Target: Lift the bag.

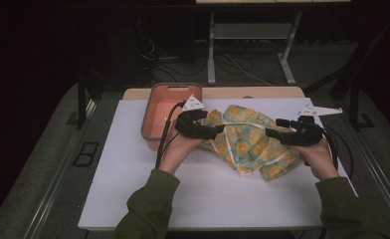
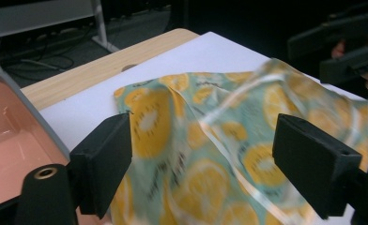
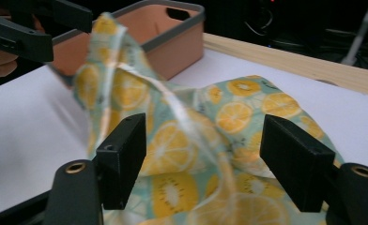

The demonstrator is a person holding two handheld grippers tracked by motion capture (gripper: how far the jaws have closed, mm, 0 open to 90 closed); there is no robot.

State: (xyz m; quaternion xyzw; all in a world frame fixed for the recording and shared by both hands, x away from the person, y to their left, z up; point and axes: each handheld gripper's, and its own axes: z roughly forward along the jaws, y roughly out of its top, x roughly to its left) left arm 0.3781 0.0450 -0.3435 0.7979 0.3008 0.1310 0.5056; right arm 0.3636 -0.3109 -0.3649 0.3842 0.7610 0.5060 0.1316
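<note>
- Nearest in the high view, at the bottom edge: two forearms in olive sleeves (image 1: 148, 204), rising from lower left and lower right toward mid-frame.
- Just above them, on a white board (image 1: 133, 189) covering most of the table: left gripper (image 1: 214, 130) left of centre and right gripper (image 1: 272, 133) right of centre, tips turned toward each other across the middle.
- Between the two, at centre frame: a mint cloth printed with orange and lemon slices (image 1: 247, 142), bunched and partly lifted, lower folds resting on the board.
- In the left gripper view: left gripper (image 2: 203, 154) with jaws wide apart, pads at lower left and lower right of frame; cloth (image 2: 210, 145) blurred in the gap, brushing past the left pad, not pinched by either.
- In the right gripper view: right gripper (image 3: 203, 157) likewise spread wide, cloth (image 3: 191, 140) draped loose between the pads with no clamp on it; one corner of the cloth standing up toward the upper left.
- Farther back, upper left of the cloth in the high view: a salmon-pink bin with a grey rim (image 1: 150, 112), open top, just beside the left gripper.
- Beyond that: bare wooden table edge (image 1: 262, 92) along the far side of the board, then dark floor with cables and a metal stand.
</note>
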